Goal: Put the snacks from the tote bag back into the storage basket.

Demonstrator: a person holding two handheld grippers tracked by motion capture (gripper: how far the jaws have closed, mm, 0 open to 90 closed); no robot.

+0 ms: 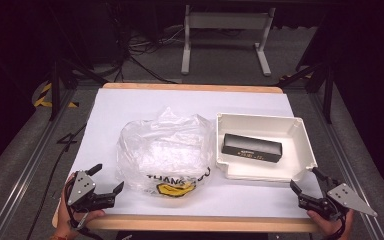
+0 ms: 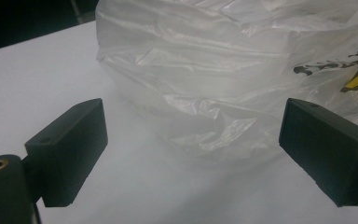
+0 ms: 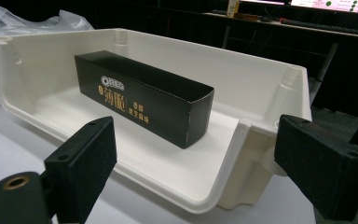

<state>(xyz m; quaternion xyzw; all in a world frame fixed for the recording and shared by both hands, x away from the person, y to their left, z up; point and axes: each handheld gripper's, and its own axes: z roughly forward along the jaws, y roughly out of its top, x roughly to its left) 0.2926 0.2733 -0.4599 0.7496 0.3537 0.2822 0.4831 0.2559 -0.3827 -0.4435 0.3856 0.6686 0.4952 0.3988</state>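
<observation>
Black box (image 1: 252, 148) lies flat inside white tray (image 1: 307, 150), at 3 o'clock on surface (image 1: 130, 105). Right gripper (image 1: 310, 181) just beside tray's near corner, at 5 o'clock, jaws wide apart, nothing between. Plastic bag (image 1: 162, 152) mid-surface. Left gripper (image 1: 107, 177) at 7 o'clock, jaws spread, empty, near bag.

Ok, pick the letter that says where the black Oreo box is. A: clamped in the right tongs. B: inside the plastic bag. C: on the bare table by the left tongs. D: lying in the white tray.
D: the black Oreo box lies flat on the floor of the white tray, apart from the plastic bag.
</observation>
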